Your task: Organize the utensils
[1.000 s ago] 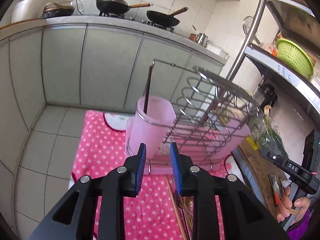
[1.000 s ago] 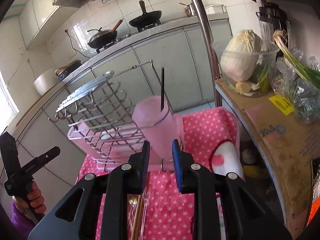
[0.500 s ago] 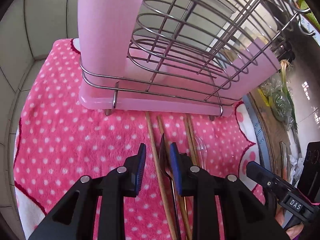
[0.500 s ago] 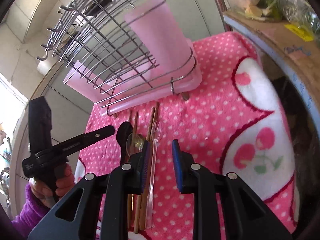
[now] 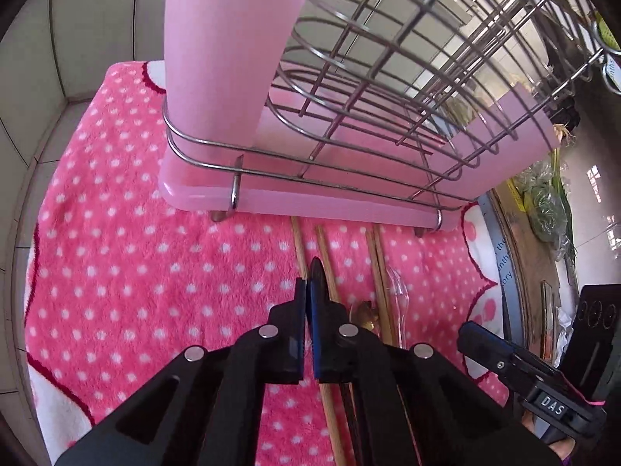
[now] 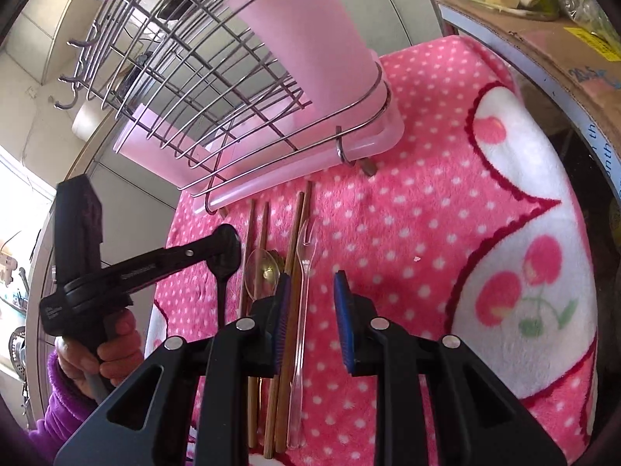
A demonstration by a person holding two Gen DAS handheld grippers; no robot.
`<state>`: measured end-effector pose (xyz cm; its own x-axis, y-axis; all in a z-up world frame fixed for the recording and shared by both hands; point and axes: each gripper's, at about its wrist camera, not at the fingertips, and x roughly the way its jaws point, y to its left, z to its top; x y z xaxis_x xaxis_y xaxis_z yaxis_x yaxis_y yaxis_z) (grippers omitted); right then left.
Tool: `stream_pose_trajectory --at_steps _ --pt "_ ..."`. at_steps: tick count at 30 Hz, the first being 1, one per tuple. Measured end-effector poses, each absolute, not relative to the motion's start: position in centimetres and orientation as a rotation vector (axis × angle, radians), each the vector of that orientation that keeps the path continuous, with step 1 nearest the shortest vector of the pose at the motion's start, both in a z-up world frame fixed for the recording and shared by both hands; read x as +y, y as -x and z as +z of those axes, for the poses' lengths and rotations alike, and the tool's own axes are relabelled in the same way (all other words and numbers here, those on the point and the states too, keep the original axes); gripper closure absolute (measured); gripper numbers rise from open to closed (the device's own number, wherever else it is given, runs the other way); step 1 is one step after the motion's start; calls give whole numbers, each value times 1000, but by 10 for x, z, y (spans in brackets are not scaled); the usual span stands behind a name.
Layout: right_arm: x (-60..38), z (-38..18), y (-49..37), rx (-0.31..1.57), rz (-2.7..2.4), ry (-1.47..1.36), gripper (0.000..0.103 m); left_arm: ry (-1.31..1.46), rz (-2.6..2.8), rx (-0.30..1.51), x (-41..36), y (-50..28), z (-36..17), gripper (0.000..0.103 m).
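Utensils are still lying on the pink towel before the rack — left tongs pinching the black spoon, right tongs hovering spread.

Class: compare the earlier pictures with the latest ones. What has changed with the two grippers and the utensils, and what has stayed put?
Both grippers dropped from rack height to the utensils. The left gripper has just closed its jaws on the black spoon. The right gripper stays open over the clear fork. Rack, chopsticks and towel are unmoved.
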<state>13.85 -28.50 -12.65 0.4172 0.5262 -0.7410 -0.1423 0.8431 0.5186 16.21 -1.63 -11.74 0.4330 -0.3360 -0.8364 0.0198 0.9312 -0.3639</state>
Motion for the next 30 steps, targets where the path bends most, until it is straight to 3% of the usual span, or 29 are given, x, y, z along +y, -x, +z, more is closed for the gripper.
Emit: stream_pose_trajectory --at_steps 16,20,22,30 --pt "-237 -158 -197 1219 410 -313 80 313 -238 978 26 -134 -85 101" --pt "-234 -161 -205 1208 420 -341 80 315 -247 964 30 -132 -81 101" --pt "-234 -163 -207 1203 428 -355 88 312 -253 958 31 -130 -78 101" --pt "-259 -145 -182 1094 422 -426 89 297 -242 904 31 -121 -63 101"
